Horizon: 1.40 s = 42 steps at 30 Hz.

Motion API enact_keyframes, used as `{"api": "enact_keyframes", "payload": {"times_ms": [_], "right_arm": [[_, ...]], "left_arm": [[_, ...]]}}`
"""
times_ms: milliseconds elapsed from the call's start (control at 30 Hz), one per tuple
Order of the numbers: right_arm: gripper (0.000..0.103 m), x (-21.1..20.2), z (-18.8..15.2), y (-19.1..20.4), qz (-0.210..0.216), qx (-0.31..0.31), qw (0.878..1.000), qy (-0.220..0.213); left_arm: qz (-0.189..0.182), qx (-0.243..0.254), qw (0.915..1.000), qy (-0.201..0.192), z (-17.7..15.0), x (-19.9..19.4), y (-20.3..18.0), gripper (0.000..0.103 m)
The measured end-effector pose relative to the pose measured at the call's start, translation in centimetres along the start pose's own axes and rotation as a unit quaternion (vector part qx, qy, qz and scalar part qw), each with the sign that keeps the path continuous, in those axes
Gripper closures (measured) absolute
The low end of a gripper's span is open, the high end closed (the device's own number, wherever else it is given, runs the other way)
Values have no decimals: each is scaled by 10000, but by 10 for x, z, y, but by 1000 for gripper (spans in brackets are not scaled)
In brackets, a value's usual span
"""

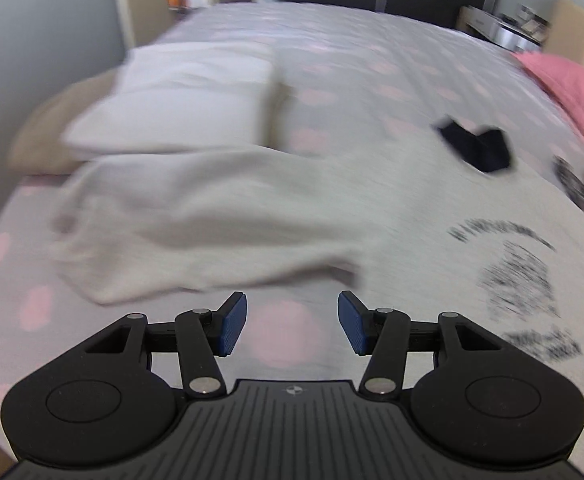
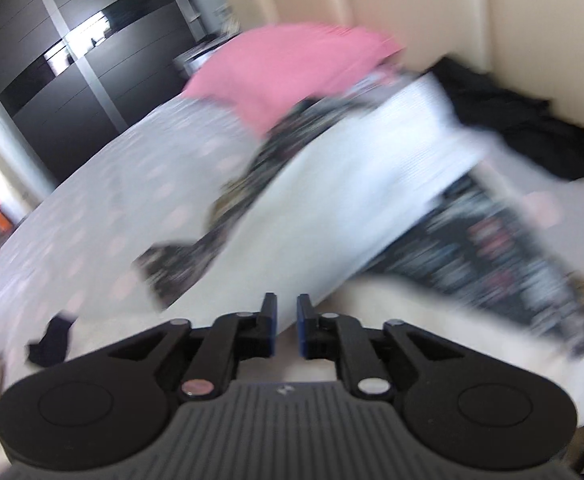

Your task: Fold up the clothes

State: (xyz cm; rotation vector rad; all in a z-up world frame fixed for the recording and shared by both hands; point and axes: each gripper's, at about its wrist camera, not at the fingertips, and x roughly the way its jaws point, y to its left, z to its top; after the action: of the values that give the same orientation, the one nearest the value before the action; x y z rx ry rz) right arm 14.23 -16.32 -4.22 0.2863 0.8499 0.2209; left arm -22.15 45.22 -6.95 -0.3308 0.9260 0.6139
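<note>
A cream sweatshirt [image 1: 251, 216] with a black print [image 1: 516, 272] lies spread on the bed, one sleeve stretched left. My left gripper [image 1: 292, 320] hovers just in front of the sleeve's near edge, open, with only the dotted sheet between its blue pads [image 1: 233, 324]. In the right wrist view, cream cloth [image 2: 432, 304] lies under and beside my right gripper [image 2: 287, 320]. Its jaws stand a narrow gap apart and nothing clearly sits between them. Beyond it is a pile with a white garment [image 2: 372, 184], a dark patterned one [image 2: 492, 240] and a pink one [image 2: 292, 68]. Both views are blurred.
The bed has a grey sheet with pink dots [image 1: 372, 60]. White folded cloth or pillows [image 1: 179, 96] sit at the left. A small black item [image 1: 476, 144] lies near the sweatshirt's collar. Black clothing [image 2: 512, 128] leans on the beige headboard [image 2: 492, 8]. A dark wardrobe [image 2: 71, 60] stands behind.
</note>
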Motion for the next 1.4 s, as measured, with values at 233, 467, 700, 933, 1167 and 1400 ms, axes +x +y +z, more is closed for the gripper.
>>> {"api": "enact_keyframes", "payload": {"times_ms": [233,467,700,933,1167,1400], "right_arm": [[77,46,-50,77,411,-1021,9916,686],[61,65,-77,117,676,-1579,9806,942],[61,90,-83,132,520,-1740,9760,1203],[60,101,-87,147,478,-2017,9699,1278],[60,90,-84,147,470,-2085,9697,1180],[60,76,-80,139,515,-1982,9727,1088]], "left_arm": [[517,-925,9944,-41,12,27,92,55],[1303,-1688,9770,-23,12,84,169,55],[1245,-2345,9636,322,7,132,205,52],[1282,-2302,9638,402,12,145,199,71],[1176,-2487,9604,-430,23,88,185,99],[498,-2412,9535,-1737,47,-13,138,100]]}}
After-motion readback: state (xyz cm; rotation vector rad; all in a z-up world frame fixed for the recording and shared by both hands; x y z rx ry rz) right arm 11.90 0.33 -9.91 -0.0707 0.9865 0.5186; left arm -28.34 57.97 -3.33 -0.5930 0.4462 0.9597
